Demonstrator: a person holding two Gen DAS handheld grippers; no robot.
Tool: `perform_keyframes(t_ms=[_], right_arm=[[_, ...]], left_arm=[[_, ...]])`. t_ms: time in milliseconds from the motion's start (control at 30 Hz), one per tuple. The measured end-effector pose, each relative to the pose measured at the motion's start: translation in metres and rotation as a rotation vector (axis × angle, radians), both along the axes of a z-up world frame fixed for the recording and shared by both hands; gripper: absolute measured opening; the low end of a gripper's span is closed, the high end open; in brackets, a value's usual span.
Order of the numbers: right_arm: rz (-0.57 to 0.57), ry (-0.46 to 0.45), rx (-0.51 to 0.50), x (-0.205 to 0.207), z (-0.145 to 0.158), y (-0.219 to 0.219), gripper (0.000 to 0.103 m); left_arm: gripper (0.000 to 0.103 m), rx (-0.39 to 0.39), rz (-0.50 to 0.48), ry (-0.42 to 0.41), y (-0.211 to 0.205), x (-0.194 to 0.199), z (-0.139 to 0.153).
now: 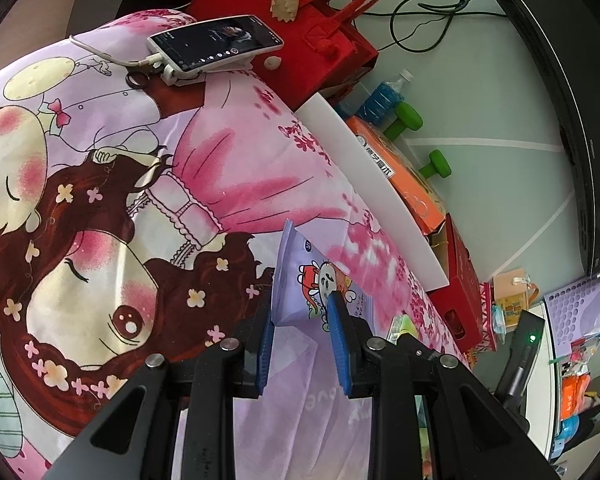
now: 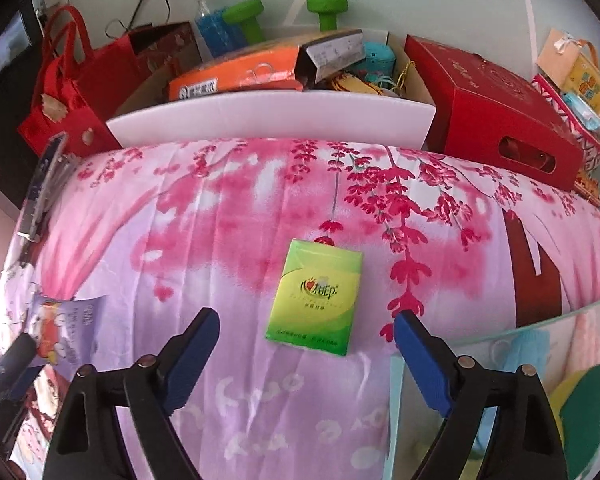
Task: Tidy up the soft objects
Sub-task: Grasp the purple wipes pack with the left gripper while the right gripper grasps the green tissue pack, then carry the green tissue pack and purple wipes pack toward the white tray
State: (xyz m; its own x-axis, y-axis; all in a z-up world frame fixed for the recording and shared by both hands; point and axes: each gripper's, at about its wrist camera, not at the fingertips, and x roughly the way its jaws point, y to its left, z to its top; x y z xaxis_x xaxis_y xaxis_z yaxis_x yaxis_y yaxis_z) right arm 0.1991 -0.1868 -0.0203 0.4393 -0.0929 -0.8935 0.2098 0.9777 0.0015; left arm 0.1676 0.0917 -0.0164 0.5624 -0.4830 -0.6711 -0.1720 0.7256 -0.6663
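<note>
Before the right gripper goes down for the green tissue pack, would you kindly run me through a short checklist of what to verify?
1. Right gripper jaws wider than the green tissue pack: ok, the blue pads stand well apart on either side.
2. Pack lying flat on the printed quilt, nothing on top: ok.
3. Pack centred between the jaws: ok, roughly; it lies slightly ahead of the fingertips.
4. Pads not yet touching the pack: ok, a clear gap on both sides.
5. Left gripper secure on the purple tissue pack: ok, the pads press on it.
6. Where the pack should go: cannot tell.
</note>
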Motion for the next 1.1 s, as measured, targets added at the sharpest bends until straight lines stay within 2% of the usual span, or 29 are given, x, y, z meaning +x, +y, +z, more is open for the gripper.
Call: perform_keyframes(t_ms=[433,500,667,767,1100], right_arm=[[-0.008,0.085,-0.01,0.024,-0.026,-0.002,0.078],[-0.021,0.093,-0.002,0.025,-0.028,-0.003,0.07],[-0.033,0.108,0.001,0.025,-0.033,-0.004,0.066],[-0.033,0.111,-0.008,0.025,-0.033,-0.001,0.055],[-0.046,0.126,-0.023,0.025,-0.028,0.0,0.052]], left_arm=[[0.027,-0.011,0.022,0.014,0.009,0.001,-0.005],[0.027,-0.014,0.023,0.013,0.01,0.001,-0.004],[0.027,-0.025,0.026,0.021,0.013,0.001,-0.006],[0.027,-0.03,0.026,0.022,0.013,0.001,-0.005],[0.027,-0.041,0.03,0.03,0.016,0.001,-0.006]])
